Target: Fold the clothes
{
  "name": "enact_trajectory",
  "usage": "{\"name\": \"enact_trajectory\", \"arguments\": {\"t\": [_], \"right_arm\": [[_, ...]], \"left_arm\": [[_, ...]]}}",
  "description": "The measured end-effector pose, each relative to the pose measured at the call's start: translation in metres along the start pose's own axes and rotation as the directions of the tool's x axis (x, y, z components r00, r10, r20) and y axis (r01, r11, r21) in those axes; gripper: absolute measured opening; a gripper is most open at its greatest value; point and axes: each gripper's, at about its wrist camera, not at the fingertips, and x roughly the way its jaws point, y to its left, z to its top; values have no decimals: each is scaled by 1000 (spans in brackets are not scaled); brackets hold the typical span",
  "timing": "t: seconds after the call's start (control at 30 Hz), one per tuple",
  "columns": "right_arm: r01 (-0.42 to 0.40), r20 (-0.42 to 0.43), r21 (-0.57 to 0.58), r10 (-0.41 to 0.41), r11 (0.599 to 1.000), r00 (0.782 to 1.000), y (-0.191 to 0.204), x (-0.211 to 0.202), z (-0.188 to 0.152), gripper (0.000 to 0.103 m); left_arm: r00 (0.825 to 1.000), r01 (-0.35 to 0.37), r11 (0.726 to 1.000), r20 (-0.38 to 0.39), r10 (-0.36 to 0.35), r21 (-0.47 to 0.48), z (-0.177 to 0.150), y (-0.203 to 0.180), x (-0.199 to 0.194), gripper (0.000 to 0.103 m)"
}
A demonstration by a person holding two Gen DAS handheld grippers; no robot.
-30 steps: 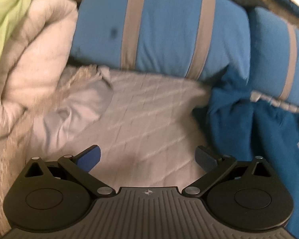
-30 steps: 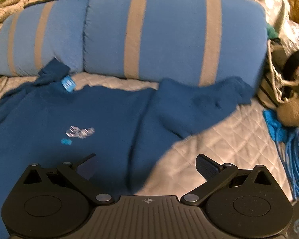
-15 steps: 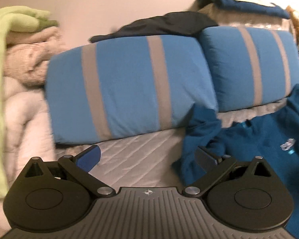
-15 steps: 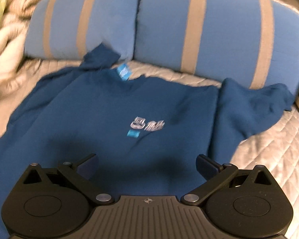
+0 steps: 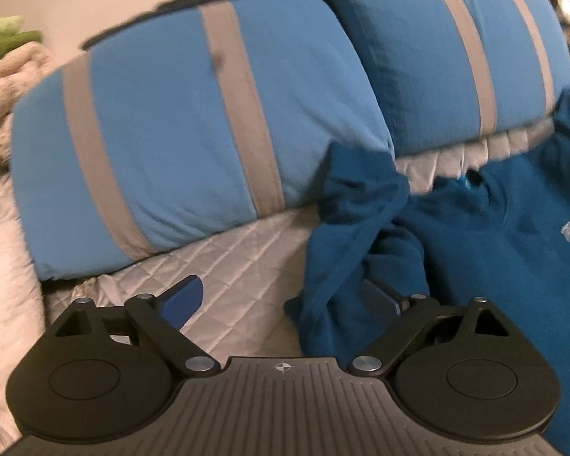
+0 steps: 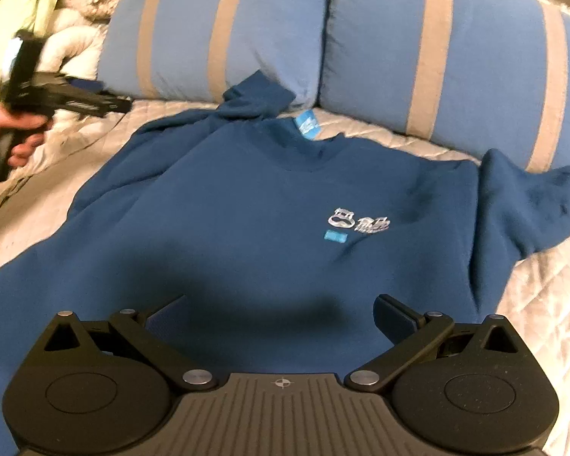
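Note:
A dark blue sweatshirt [image 6: 247, 209] lies face up on the bed, with a silver logo [image 6: 357, 222] on its chest and a light blue neck label [image 6: 307, 124]. Its one sleeve [image 5: 353, 220] is bunched against a pillow. My left gripper [image 5: 281, 296] is at that sleeve with its jaws closing. A fold of the sleeve lies between them by the right finger [image 5: 380, 296], but the pads do not press on it. In the right wrist view a hand [image 6: 19, 129] holds this left gripper [image 6: 114, 103] at the far left. My right gripper [image 6: 281, 315] hovers open over the sweatshirt's lower body.
Two blue pillows with grey stripes [image 6: 216, 34] [image 6: 456, 57] stand along the head of the bed. A cream quilted cover [image 5: 228, 262] lies under everything. Cream blankets [image 5: 3, 98] and green fabric [image 5: 3, 34] are piled at the left. The other sleeve [image 6: 524, 205] is crumpled at the right.
The left view swung right and drew close to the bunched sleeve, and its fingers narrowed a little. The right gripper shifted left, from the right sleeve to over the sweatshirt's body.

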Motion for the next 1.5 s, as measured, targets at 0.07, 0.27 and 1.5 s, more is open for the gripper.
{"name": "enact_trajectory", "arguments": {"t": [0.07,0.27,1.5], "right_arm": [[-8,-11,6,8,1000,1000,-1,1,0,103],[3,1,7,-3,1000,1000,-2,-1,-6,103],[-21,-170,-91,5,996,985,21,28,2,103]], "left_arm": [[1000,-10,999,-13,11,50,3,-12,14,80],[998,-34,991,-48,40,132,7,-36,48,59],[965,-180,983,-199,171,-27,-75,32,-78,19]]}}
